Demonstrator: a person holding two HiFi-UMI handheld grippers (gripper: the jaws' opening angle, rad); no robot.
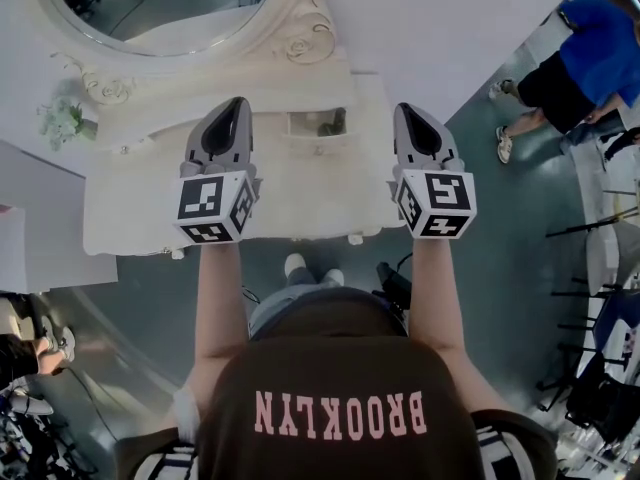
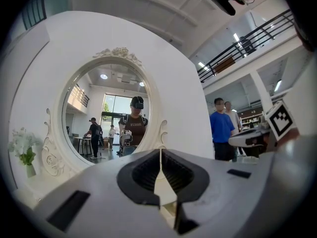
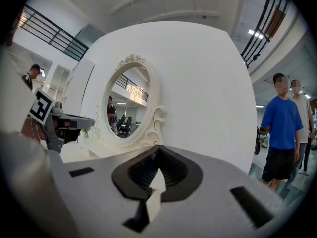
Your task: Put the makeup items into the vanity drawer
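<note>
Left gripper [image 1: 237, 103], right gripper [image 1: 404, 109]: both clenched, empty. Vanity drawer [image 1: 318, 123] appears open, lies between jaw tips, lower; long axis crosswise; neither gripper nearer.

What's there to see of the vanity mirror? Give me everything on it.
The mirror is an upright oval in a white, carved-looking frame, with a floral crest on top and scrolls at its lower sides. It stands at the back of the white vanity, against a plain white panel. Its glass reflects the person wearing a headset, and a bright hall behind. A small vase of white flowers stands just beside its left edge.
</note>
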